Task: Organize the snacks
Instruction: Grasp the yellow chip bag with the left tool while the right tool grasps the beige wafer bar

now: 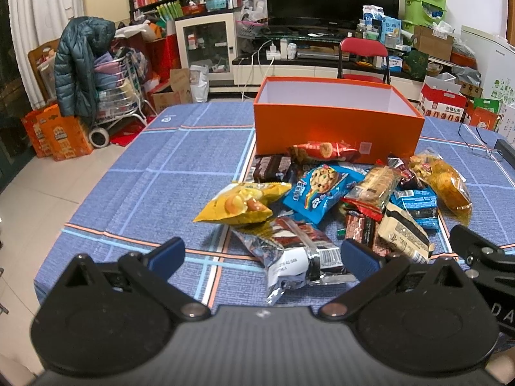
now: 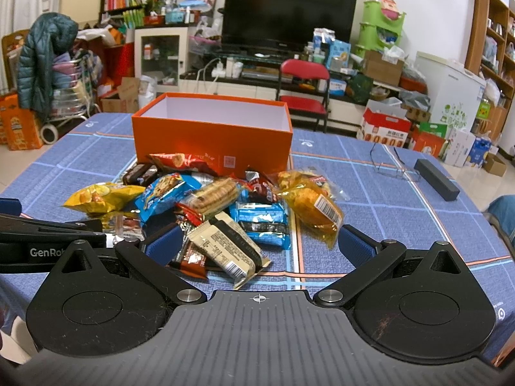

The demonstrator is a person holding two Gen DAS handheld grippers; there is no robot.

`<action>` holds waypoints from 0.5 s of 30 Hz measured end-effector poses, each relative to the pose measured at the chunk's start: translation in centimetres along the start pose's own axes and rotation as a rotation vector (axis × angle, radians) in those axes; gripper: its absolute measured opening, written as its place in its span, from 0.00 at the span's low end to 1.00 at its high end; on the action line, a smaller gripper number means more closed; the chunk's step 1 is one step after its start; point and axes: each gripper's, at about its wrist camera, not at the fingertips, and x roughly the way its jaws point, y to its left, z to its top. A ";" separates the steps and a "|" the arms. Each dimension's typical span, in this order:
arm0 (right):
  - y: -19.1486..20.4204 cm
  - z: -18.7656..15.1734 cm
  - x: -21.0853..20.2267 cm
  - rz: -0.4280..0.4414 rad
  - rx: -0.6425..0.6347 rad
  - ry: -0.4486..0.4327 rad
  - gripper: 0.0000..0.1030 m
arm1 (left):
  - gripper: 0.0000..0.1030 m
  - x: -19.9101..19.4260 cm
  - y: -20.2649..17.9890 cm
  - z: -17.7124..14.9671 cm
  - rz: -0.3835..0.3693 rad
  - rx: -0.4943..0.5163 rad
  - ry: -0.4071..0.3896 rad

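Your left tool (image 1: 262, 259) and right tool (image 2: 257, 244) are both gaping apart, holding nothing. The snacks (image 2: 206, 199) are lying heaped against one orange box (image 2: 212, 135); glasses (image 2: 391, 164) and one black bar (image 2: 436, 183) are sitting aside on the surface (image 1: 145, 177).

Left gripper (image 1: 264, 257) and right gripper (image 2: 257, 244) side by side, jaws wide apart, both empty.

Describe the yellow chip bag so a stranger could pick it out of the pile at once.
Start at the orange box on the blue tablecloth; the snack pile lies in front of it. The yellow chip bag sits at the pile's far left edge, puffy, the only solid yellow opaque packet there.
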 end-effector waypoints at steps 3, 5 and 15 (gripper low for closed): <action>0.0 0.0 0.0 0.000 0.001 0.000 0.92 | 0.99 0.0 0.0 0.0 0.000 0.000 0.000; 0.0 0.0 0.0 0.001 0.001 0.001 0.92 | 0.99 0.0 0.0 0.0 0.002 0.001 -0.001; -2.8 0.5 -0.6 0.041 -0.073 -0.041 0.92 | 0.99 -0.6 1.7 1.2 0.030 0.026 -0.064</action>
